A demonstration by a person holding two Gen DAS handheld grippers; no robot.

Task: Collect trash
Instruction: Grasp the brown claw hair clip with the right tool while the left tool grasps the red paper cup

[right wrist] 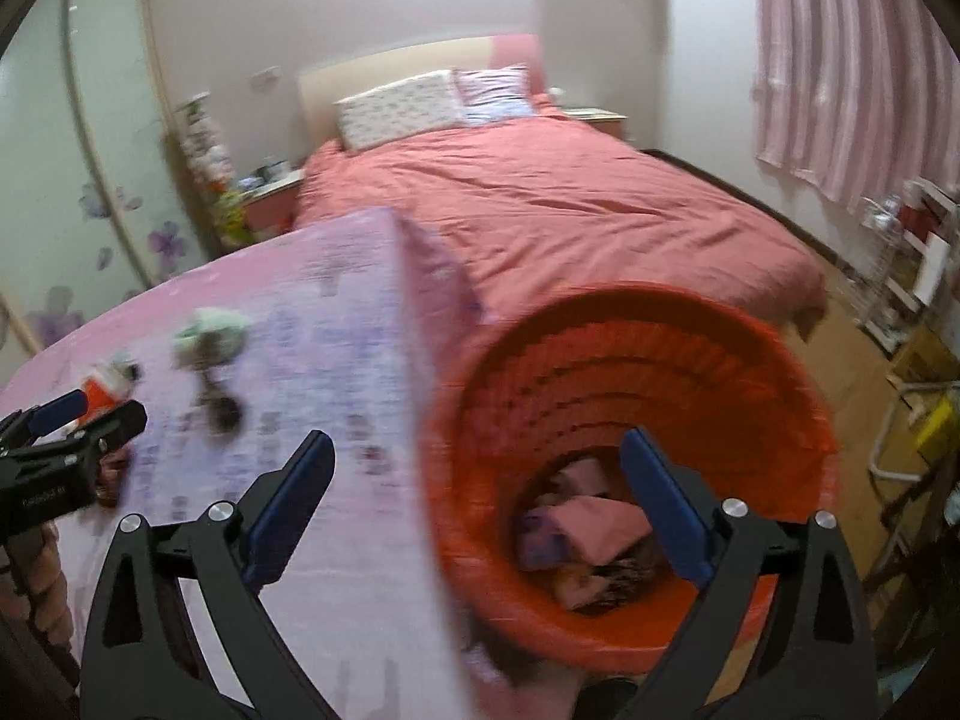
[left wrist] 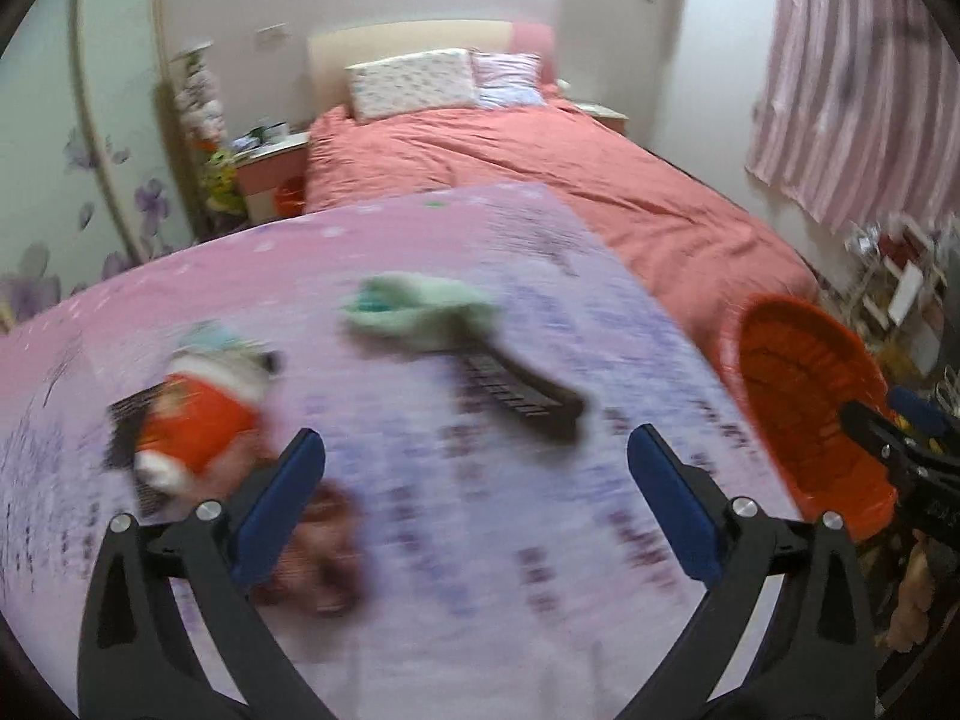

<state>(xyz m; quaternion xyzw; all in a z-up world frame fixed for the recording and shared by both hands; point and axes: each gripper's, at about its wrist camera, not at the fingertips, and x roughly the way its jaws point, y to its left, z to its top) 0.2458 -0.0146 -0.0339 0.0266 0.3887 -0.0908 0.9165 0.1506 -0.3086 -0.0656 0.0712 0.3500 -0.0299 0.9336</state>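
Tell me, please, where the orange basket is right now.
The orange basket stands off the right edge of the pink-covered table, in front of the bed, below the right hand-held gripper.

An orange basket (right wrist: pixel 630 360) sits at lower right, beside a pink and lilac printed tablecloth (left wrist: pixel 420 510). Centre frame, a mint green wrapper (left wrist: pixel 420 303). Behind, a coral red bedspread (right wrist: pixel 570 204); upper right, pink striped curtains (right wrist: pixel 852 60).

Motion smears my view: the orange-and-white wrapper (left wrist: pixel 198 420) and the brownish lump (left wrist: pixel 318 552) beside my left finger stay unreadable. My right finger hides part of the orange bin (right wrist: pixel 630 330) and its contents.
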